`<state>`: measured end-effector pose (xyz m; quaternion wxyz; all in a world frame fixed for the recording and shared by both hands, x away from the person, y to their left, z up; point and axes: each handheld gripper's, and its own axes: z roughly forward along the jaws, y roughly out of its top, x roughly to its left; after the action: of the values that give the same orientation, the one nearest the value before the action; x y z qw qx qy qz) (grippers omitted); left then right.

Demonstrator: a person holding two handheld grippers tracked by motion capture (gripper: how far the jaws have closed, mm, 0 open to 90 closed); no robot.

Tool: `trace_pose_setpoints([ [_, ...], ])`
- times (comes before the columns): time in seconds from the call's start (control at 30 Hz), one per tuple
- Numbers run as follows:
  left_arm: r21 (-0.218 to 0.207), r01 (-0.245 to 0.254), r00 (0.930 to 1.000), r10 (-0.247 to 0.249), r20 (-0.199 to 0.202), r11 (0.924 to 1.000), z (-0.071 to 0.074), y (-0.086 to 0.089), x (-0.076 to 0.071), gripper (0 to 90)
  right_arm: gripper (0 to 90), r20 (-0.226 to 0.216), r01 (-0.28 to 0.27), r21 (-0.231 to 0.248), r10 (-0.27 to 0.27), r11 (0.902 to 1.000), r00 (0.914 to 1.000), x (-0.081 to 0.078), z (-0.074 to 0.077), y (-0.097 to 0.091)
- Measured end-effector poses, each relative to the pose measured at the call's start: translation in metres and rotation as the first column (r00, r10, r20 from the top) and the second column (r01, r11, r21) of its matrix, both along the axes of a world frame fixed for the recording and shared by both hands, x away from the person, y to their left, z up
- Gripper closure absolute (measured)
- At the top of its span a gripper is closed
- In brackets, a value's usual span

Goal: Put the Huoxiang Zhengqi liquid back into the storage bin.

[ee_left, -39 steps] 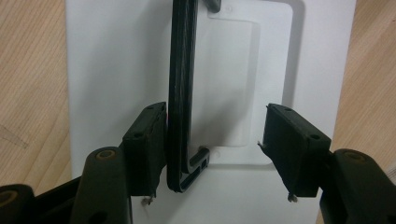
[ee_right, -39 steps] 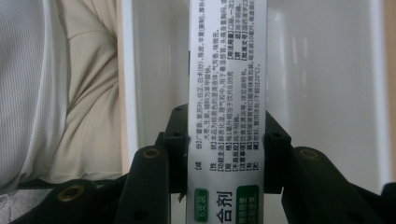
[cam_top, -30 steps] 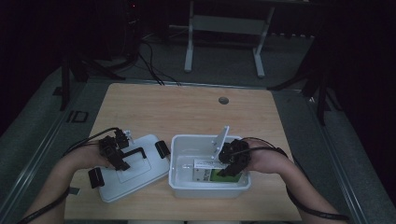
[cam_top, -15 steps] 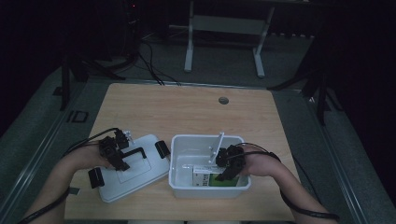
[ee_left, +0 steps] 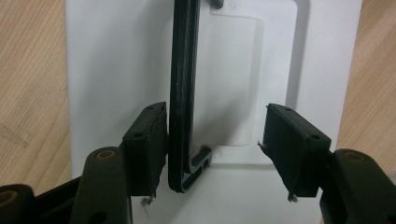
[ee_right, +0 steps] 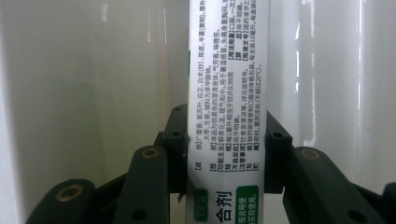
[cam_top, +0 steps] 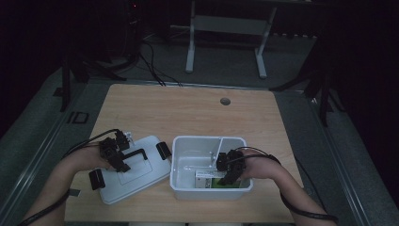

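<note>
Looking down from the high view, a white bin (cam_top: 184, 162) sits in the lower middle of the frame on the wooden table (cam_top: 188, 110), with its lid (cam_top: 141, 181) lying flat just to its left. The left gripper (cam_top: 123, 157) rests on that lid at the black handle (cam_top: 136, 154), probably to keep the lid parked out of the way. The right gripper (cam_top: 225, 175) reaches into the bin's lower right part, where a white and green box (cam_top: 207, 180) shows, so packing the bin seems to be the work in hand.

In the left gripper view, the jaws stand apart around the handle (ee_left: 183, 93), which runs up the centre of the frame: the left pad touches it while the right pad stays clear, so there is no clamp (a steadying touch at most).

In the right gripper view, the jaws are closed on a narrow white box (ee_right: 227, 84) printed with text, one pad on each long side. It stands up the middle of the frame against the bin's glossy wall (ee_right: 93, 70), apparently held for setting inside.
</note>
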<state>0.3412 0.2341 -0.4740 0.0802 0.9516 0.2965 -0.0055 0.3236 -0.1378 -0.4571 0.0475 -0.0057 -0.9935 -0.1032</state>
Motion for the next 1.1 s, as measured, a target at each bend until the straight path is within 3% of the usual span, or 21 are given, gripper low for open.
trace_pose_setpoints([
  [0.2,0.001,-0.001,1.0000,0.001,0.000,1.0000,0.001,0.000,-0.001,40.9,58.0,-0.005,0.004,-0.030,-0.004,0.9995,1.0000,0.000,0.002,0.000],
  [0.27,0.005,0.001,1.0000,-0.001,0.001,1.0000,0.001,0.001,-0.001,40.8,55.3,-0.012,0.001,0.001,-0.001,1.0000,0.9999,-0.001,0.008,-0.001],
  [0.53,0.007,0.004,1.0000,-0.004,0.004,1.0000,0.003,0.000,-0.001,40.9,50.1,0.004,0.022,0.035,-0.022,0.9991,0.9997,0.001,0.029,-0.008],
  [0.63,-0.014,0.014,0.9999,-0.014,-0.010,0.9998,0.003,0.000,-0.002,41.0,49.8,0.018,0.036,0.056,-0.037,0.9977,0.9991,0.002,0.038,-0.013],
  [1.1,0.002,0.013,0.9998,-0.013,0.017,0.9999,0.007,-0.001,0.000,41.1,48.4,0.066,0.103,0.148,-0.114,0.9837,0.9913,0.004,0.073,-0.047],
])
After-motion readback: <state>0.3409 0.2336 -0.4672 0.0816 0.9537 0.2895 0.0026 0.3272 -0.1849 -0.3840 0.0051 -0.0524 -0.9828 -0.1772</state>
